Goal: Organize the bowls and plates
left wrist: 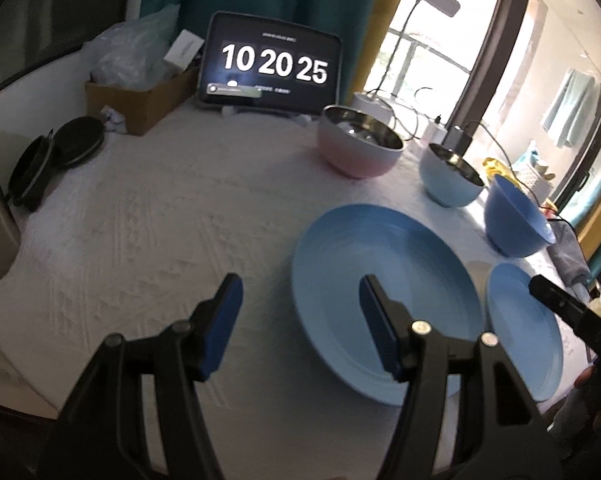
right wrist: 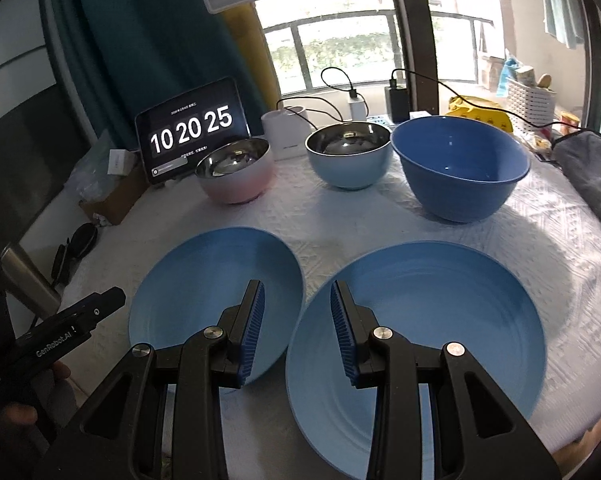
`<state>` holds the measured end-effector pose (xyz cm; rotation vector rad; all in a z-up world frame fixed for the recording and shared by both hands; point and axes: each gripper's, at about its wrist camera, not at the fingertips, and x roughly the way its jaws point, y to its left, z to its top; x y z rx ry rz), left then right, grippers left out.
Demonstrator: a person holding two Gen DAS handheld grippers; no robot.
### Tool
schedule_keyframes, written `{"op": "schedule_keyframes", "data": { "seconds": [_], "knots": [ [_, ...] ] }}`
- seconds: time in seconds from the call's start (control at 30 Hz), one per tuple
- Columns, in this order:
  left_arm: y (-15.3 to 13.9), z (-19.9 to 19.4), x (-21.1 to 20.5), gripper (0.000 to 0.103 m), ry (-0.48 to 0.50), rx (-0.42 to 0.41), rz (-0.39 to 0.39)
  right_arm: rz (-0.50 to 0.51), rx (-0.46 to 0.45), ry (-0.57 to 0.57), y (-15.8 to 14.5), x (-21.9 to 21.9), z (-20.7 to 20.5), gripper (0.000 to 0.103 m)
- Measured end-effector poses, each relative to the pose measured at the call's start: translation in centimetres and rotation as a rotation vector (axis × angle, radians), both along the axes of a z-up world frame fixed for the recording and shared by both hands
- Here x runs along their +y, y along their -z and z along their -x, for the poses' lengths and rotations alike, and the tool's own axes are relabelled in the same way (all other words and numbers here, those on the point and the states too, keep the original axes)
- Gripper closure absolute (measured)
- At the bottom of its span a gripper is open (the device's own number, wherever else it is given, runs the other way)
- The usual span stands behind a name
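Note:
Two light blue plates lie side by side on the white tablecloth: the left plate [right wrist: 204,284] [left wrist: 352,252] and the right plate [right wrist: 440,320] [left wrist: 516,320]. Behind them stand a pink steel-lined bowl [right wrist: 236,178] [left wrist: 356,152], a light blue steel-lined bowl [right wrist: 348,160] [left wrist: 448,180] and a dark blue bowl [right wrist: 460,168] [left wrist: 512,220]. My left gripper [left wrist: 300,304] is open and empty, above the left plate's left edge. My right gripper [right wrist: 296,300] is open and empty, above the gap between the two plates.
A tablet clock [right wrist: 192,132] stands at the back. A cardboard box with plastic bags [left wrist: 140,96] and black round lids [left wrist: 60,152] sit at the left. A white container, chargers and cables [right wrist: 356,104] lie behind the bowls. A grey cloth [right wrist: 588,172] lies at the right.

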<state>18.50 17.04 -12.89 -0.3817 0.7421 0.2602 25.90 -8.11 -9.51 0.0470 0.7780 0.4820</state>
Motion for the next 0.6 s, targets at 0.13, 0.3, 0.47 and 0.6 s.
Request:
{"op": "schedule_keyframes", "data": {
  "seconds": [0.13, 0.3, 0.47, 0.6],
  "knots": [
    [0.6, -0.3, 0.3, 0.041, -0.006, 0.022, -0.004, -0.005, 0.012, -0.010, 0.5, 0.4, -0.7, 0.066],
    [1.5, -0.8, 0.3, 0.041, -0.004, 0.054, 0.011, -0.008, 0.015, -0.026, 0.9, 1.2, -1.4, 0.066],
    [2.0, -1.4, -0.2, 0.041, 0.005, 0.076, 0.017, -0.004, 0.007, -0.057, 1.1, 2.2, -2.3, 0.066],
    [2.6, -1.8, -0.5, 0.041, 0.010, 0.101, 0.030, 0.005, -0.004, -0.082, 1.4, 3.3, -3.3, 0.066]
  ]
}}
